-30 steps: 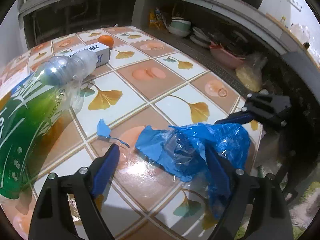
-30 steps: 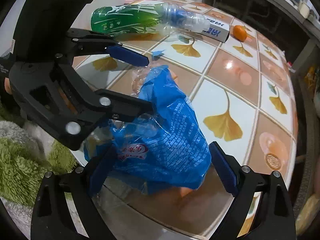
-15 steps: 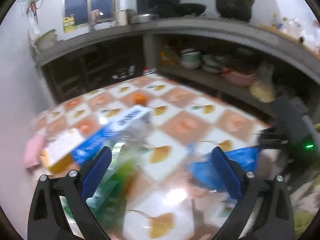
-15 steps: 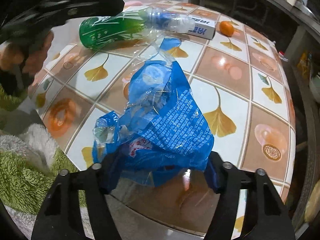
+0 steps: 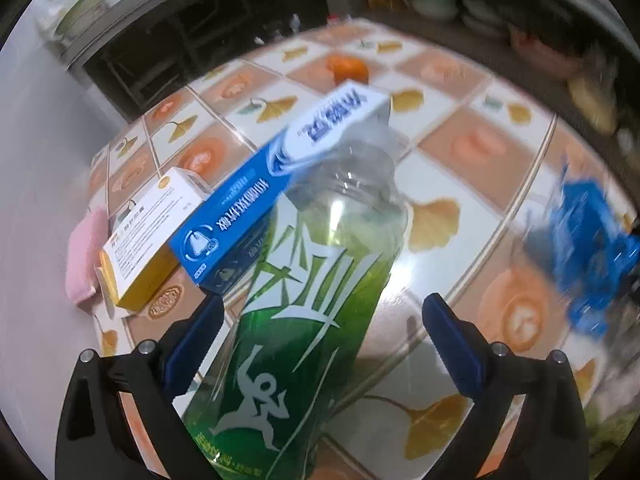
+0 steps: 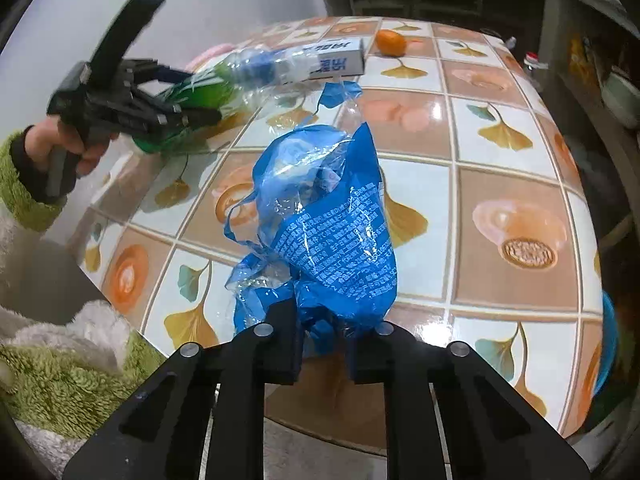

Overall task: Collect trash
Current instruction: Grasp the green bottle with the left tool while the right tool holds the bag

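Note:
A crumpled blue plastic bag (image 6: 328, 224) lies near the front edge of the tiled table (image 6: 516, 184). My right gripper (image 6: 324, 344) is closing, its pads pinched on the bag's lower end. A green plastic bottle (image 5: 304, 320) lies on its side, neck away from me. My left gripper (image 5: 320, 344) straddles the bottle with wide jaws that are closing slightly; the pads do not touch it. In the right wrist view the left gripper (image 6: 188, 96) sits over the bottle (image 6: 204, 88) at the table's left. The bag (image 5: 592, 248) shows blurred at the right.
A blue toothpaste box (image 5: 256, 200) leans against the bottle's neck, beside a yellow-and-white box (image 5: 148, 236) and a pink cloth (image 5: 84, 256). An orange (image 6: 391, 42) sits at the far side. A torn blue scrap (image 6: 338, 92) lies mid-table. Dark shelves stand behind.
My right gripper has closed on the blue bag's end. My left gripper has left the bag and swung left over the green bottle, which now lies between its fingers.

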